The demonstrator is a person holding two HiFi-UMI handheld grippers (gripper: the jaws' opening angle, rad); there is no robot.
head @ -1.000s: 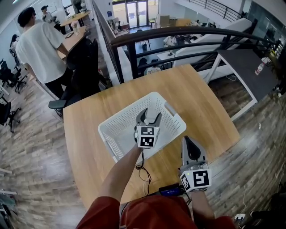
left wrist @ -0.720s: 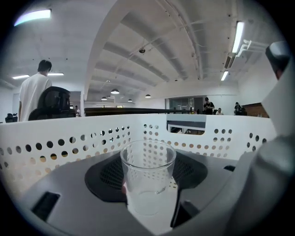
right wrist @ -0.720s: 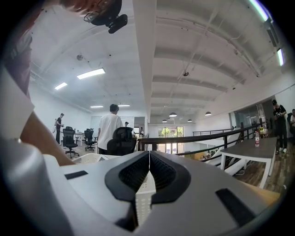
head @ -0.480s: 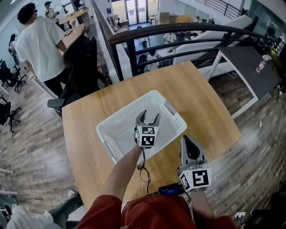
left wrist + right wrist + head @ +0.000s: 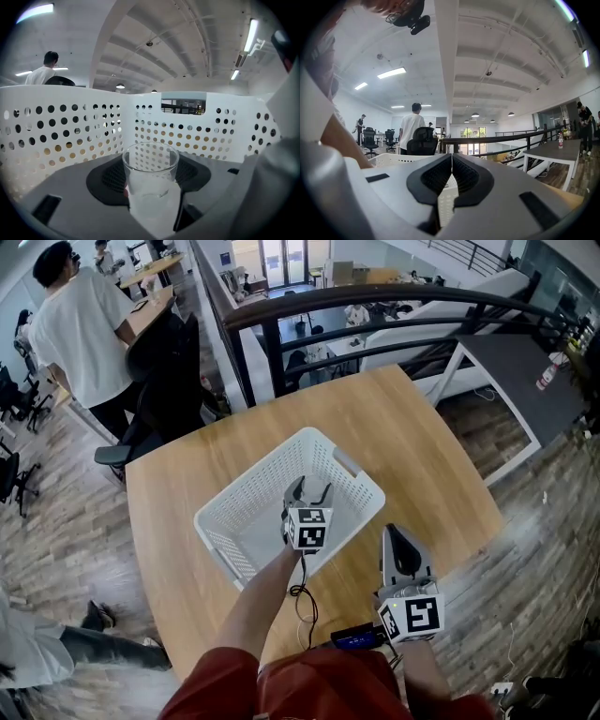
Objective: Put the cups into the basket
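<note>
1. The table [image 5: 422, 456] is bare wood. It carries only the basket, and no other cups show on it.
2. The basket [image 5: 246, 491] is white perforated plastic with stiff walls and a handle slot. It looks light, so I judge a knock could slide it.
3. The left gripper [image 5: 309, 489] reaches down inside the basket, and its jaws are closed on the cup. The basket's holed walls surround it in the left gripper view.
4. The right gripper [image 5: 395, 535] hangs near the table edge, beside the basket. Its jaws are pressed together with nothing between them.
5. The cup [image 5: 151, 180] is clear and upright, with its open mouth on top, and it is held across its lower body.
   - It seems thin-walled, light and smooth, so it is probably slippery.
   - If it is plastic, a hard squeeze would likely buckle it.
   - A mid-body hold from both sides, as now, suits it best.
   - Whether its base touches the basket floor cannot be told.
</note>
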